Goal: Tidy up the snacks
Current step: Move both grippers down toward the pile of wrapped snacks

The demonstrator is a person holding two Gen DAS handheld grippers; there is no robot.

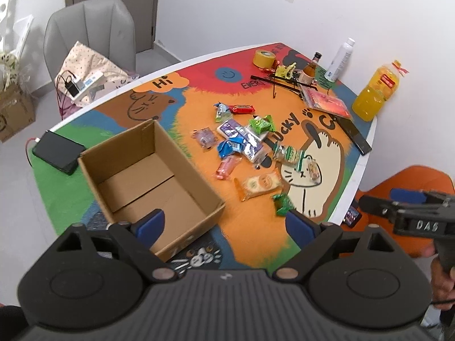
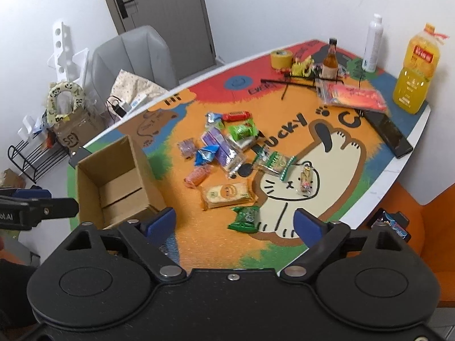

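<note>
Hovering above table (image 1: pixel 355 170): both grippers' fingers apart, empty; snacks (image 2: pixel 224 147) scattered beside open cardboard box (image 1: pixel 148 176).

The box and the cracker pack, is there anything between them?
No. In the right wrist view, only bare orange mat lies between box and cracker pack.

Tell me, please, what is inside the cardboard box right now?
Only the bare bottom flaps show inside the cardboard box; no snacks. The left gripper finger hides its near corner.

"Hi" and "Lucky" on tablecloth (image 1: pixel 256 244), "DAS" on right gripper (image 1: pixel 409 207) (white letters)
</note>
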